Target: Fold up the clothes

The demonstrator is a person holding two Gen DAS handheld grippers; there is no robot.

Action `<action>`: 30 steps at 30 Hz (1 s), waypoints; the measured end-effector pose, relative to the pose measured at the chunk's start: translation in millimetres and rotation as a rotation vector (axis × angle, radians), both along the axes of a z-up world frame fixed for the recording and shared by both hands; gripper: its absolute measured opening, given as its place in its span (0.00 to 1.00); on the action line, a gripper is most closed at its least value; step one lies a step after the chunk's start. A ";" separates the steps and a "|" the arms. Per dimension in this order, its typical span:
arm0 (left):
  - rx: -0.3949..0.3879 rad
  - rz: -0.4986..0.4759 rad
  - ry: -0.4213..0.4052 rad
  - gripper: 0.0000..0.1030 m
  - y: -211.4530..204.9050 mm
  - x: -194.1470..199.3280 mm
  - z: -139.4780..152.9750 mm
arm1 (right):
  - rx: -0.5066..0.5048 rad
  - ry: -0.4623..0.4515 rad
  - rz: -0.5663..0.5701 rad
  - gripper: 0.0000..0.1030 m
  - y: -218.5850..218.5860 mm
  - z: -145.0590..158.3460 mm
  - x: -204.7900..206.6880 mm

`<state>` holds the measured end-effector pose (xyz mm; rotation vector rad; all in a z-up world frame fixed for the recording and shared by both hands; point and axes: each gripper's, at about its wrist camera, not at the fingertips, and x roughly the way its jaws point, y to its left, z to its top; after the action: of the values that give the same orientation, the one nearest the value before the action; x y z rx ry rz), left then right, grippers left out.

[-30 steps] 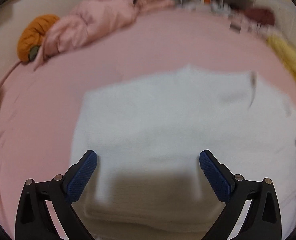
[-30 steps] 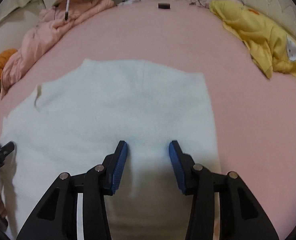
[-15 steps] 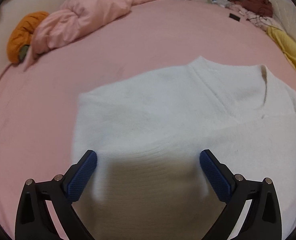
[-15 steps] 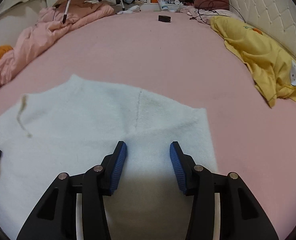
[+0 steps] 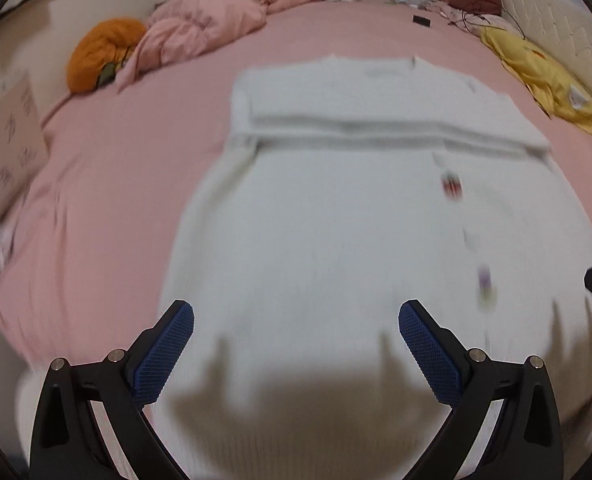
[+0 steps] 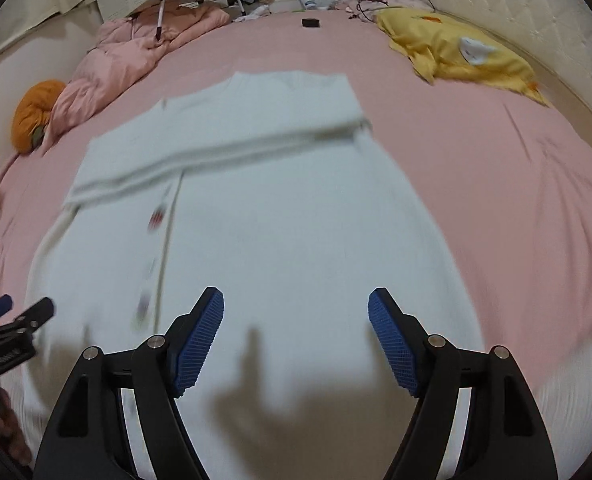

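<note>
A white knit garment (image 5: 355,208) lies flat on the pink bed sheet (image 5: 116,184), its far part folded over into a band across the top. It also shows in the right wrist view (image 6: 264,216). My left gripper (image 5: 296,344) is open and empty above the garment's near left part. My right gripper (image 6: 296,336) is open and empty above its near right part. The left gripper's tip (image 6: 12,320) shows at the left edge of the right wrist view. Both views are motion blurred.
A pink quilt (image 5: 208,28) and an orange cushion (image 5: 100,54) lie at the far left. A yellow blanket (image 6: 459,56) lies at the far right by the padded headboard (image 6: 515,12). A small black object (image 6: 309,23) sits on the far sheet. A patterned box (image 5: 4,152) stands at the left.
Both grippers have pulled back toward the near edge, showing more of the garment. The right gripper's jaws have opened wider. The far part now lies folded over.
</note>
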<state>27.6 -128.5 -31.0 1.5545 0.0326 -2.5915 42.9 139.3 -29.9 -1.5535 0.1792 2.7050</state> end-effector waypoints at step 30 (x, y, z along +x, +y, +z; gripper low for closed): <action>0.369 -0.036 -0.107 1.00 -62.3 -2.1 3.1 | -0.172 -0.085 0.012 0.73 49.6 6.6 18.5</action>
<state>25.5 -190.7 -27.9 1.8201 0.5036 -2.6354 61.4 188.8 -23.3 -1.7137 0.4123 2.6888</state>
